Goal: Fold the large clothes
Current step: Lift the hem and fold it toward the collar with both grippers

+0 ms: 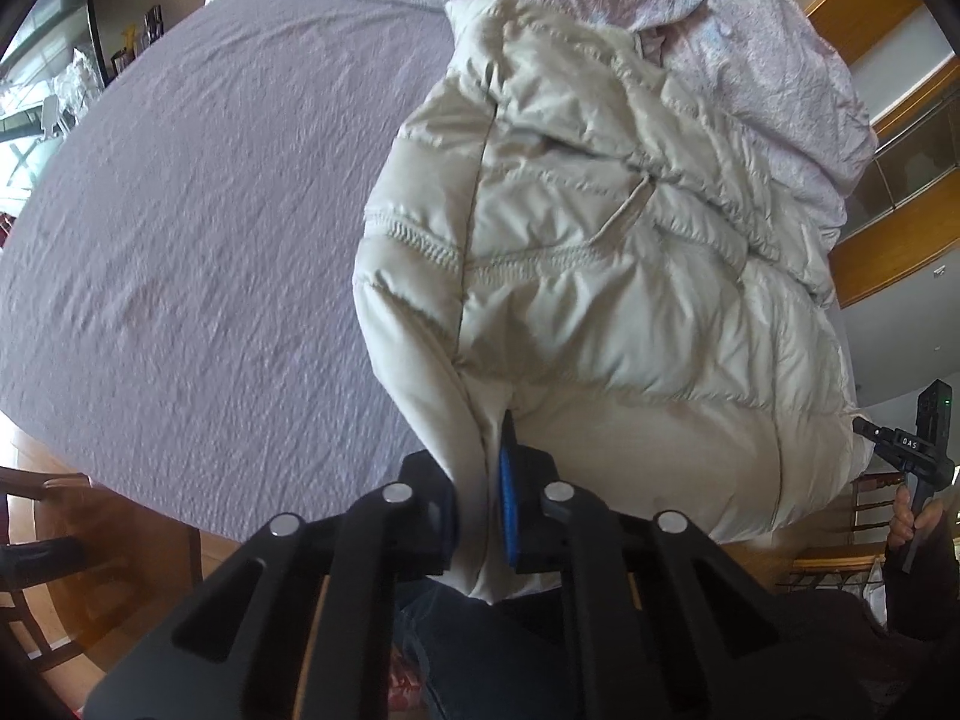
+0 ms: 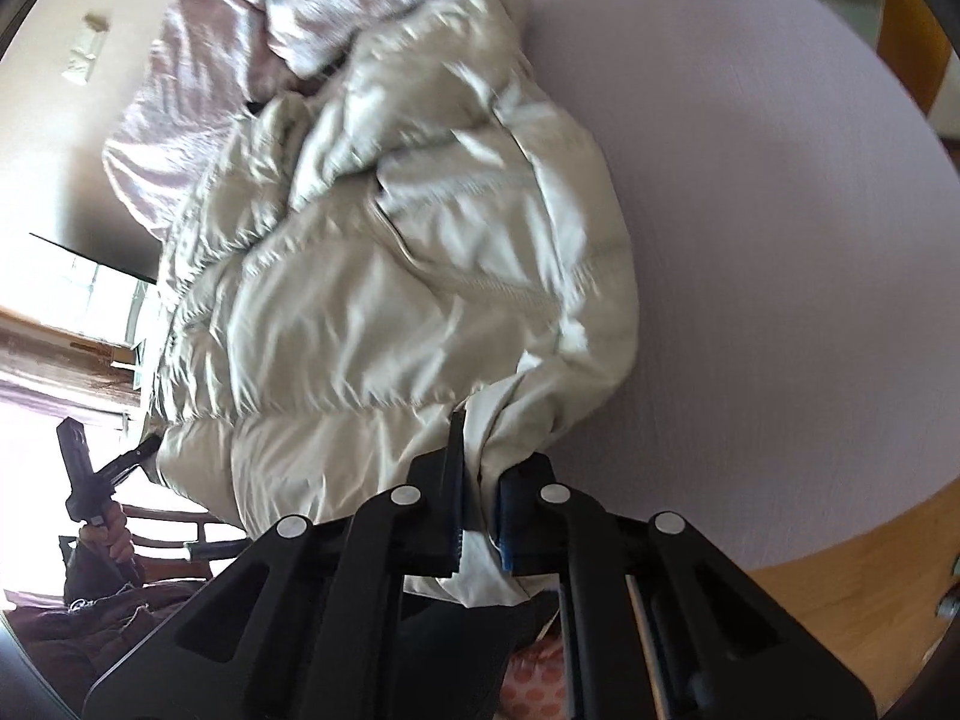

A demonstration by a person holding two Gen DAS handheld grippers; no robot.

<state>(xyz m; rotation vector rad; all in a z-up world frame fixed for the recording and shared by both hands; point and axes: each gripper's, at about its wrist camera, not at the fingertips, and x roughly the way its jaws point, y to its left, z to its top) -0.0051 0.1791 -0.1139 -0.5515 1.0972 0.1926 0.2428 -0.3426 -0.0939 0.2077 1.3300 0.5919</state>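
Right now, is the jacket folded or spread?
Not folded: the puffer jacket lies bunched on the bed sheet, its near hem pinched by left gripper and right gripper.

Daylight from a window (image 2: 90, 294) blows out to white; the right wrist view is motion-blurred, both views bending and darkening at the edges.

Free room: lavender bedsheet (image 1: 180, 228) is lying bare and unobstructed beside the cream puffer jacket (image 1: 600, 276). Obstacles: the jacket's bulk is covering one side of the bed; a crumpled pink floral quilt (image 1: 750, 48) is blocking the far edge; a wooden chair (image 1: 36, 540) is standing just beside the near bed edge.
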